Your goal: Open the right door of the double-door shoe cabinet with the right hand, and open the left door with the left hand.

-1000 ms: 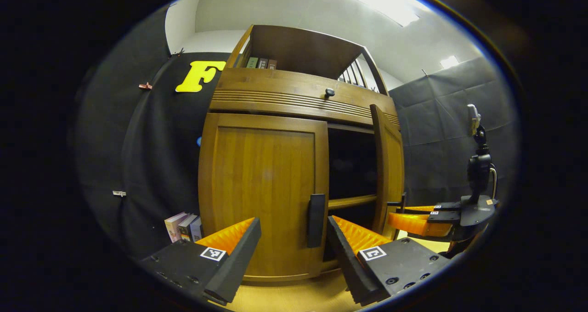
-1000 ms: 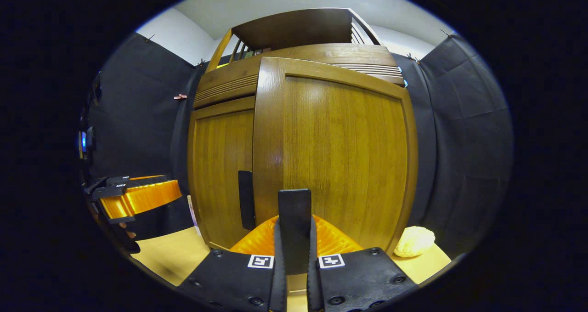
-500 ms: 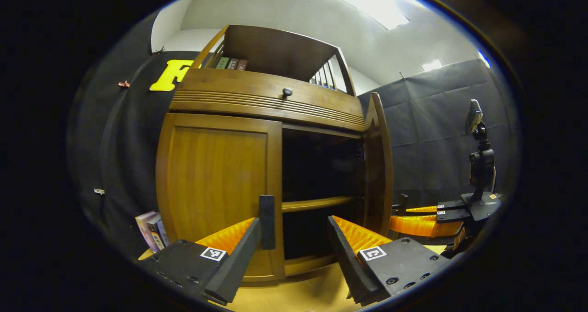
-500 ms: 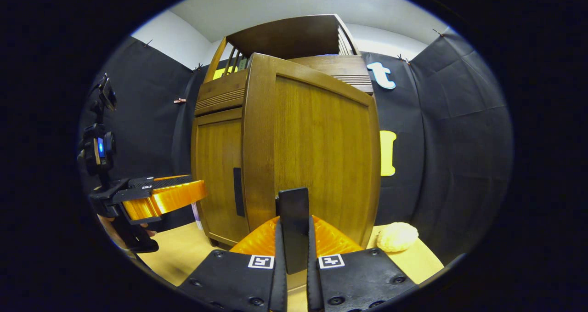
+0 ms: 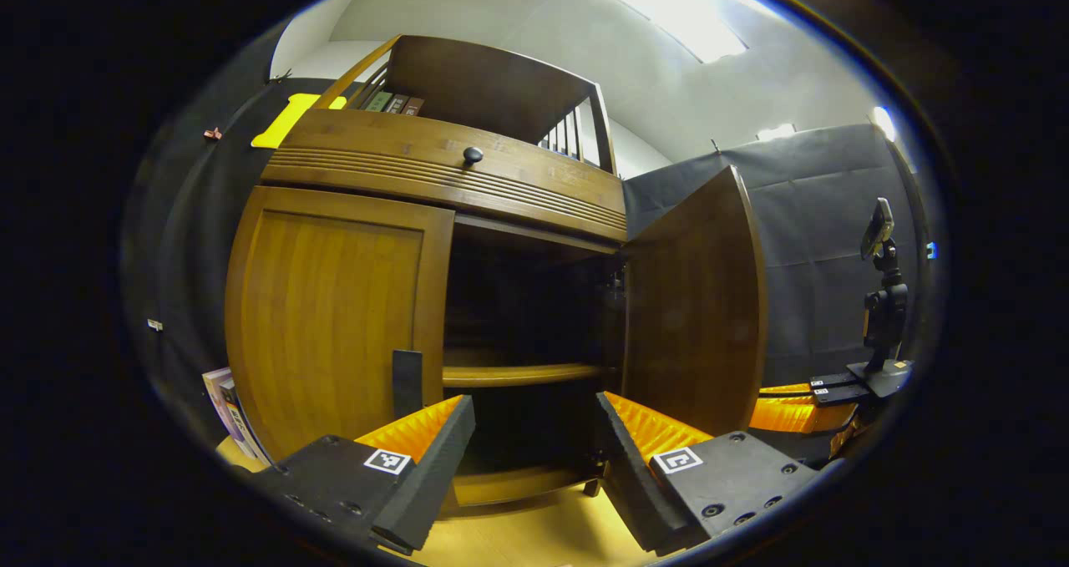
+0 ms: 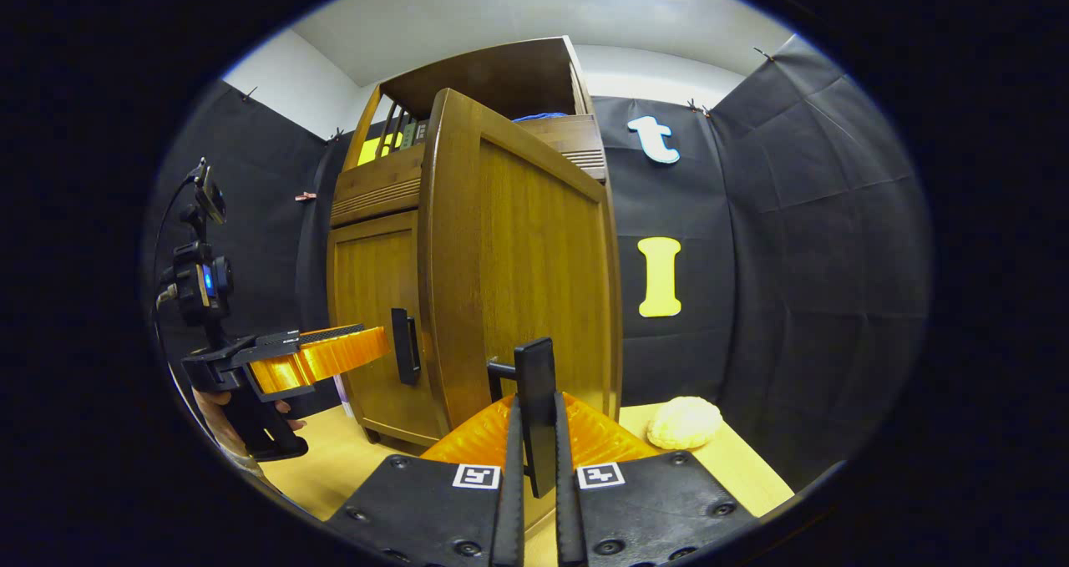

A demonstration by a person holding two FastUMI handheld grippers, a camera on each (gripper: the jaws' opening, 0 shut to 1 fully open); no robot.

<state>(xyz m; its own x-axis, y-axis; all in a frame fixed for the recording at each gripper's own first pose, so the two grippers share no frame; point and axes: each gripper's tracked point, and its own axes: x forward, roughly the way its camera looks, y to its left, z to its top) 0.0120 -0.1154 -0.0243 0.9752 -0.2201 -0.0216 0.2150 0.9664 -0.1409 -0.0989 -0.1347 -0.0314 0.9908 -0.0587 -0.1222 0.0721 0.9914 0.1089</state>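
The wooden shoe cabinet's right door (image 6: pixel 534 266) stands swung out wide, and my right gripper (image 6: pixel 535 446) is shut on its dark upright handle (image 6: pixel 534 375). From the left gripper view that door (image 5: pixel 697 300) shows its inner face beside the dark inside and a shelf (image 5: pixel 518 375). The left door (image 5: pixel 326 325) is closed, with its dark handle (image 5: pixel 407 382) just left of my left gripper (image 5: pixel 533 407), which is open and holds nothing. In the right gripper view the left gripper (image 6: pixel 321 356), held by a hand (image 6: pixel 219 408), hovers close in front of the left door's handle (image 6: pixel 406 346).
A drawer with a round knob (image 5: pixel 473 155) runs above the doors, and books (image 5: pixel 388 102) stand on the top shelf. More books (image 5: pixel 227 404) lean by the cabinet's left side. A pale lumpy object (image 6: pixel 685 422) lies on the wooden floor right of the open door.
The right door has swung much farther open with my right gripper on its handle. My left gripper has shifted right, so the left door's handle now sits to its left.
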